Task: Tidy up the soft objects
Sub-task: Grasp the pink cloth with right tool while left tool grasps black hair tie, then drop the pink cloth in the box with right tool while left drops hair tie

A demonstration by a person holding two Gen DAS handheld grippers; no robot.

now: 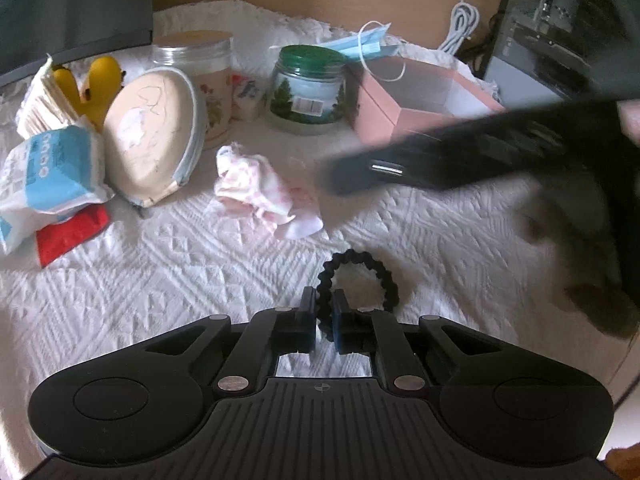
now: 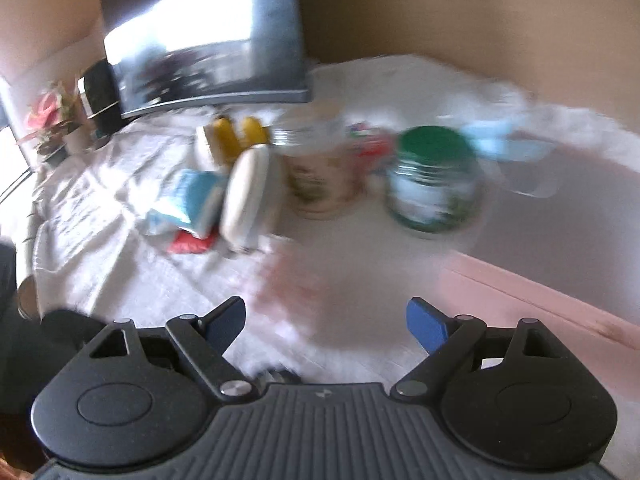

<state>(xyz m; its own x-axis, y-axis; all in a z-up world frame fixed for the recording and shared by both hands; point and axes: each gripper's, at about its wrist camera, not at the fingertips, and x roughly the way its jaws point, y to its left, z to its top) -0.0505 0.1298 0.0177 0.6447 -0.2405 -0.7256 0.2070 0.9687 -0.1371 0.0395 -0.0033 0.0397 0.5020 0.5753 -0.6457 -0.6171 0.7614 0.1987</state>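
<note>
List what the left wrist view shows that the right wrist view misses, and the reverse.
Left wrist only: the left gripper shut on a black coiled hair tie, and the open pink box.
Right wrist only: the right gripper, jaws open and empty, and a dark monitor.
Both: the green-lidded jar, yellow toy and white textured cloth.

Left tongs (image 1: pixel 323 312): black ribbed body, silver rivets. Right tongs (image 2: pixel 326 320): blue pads.
</note>
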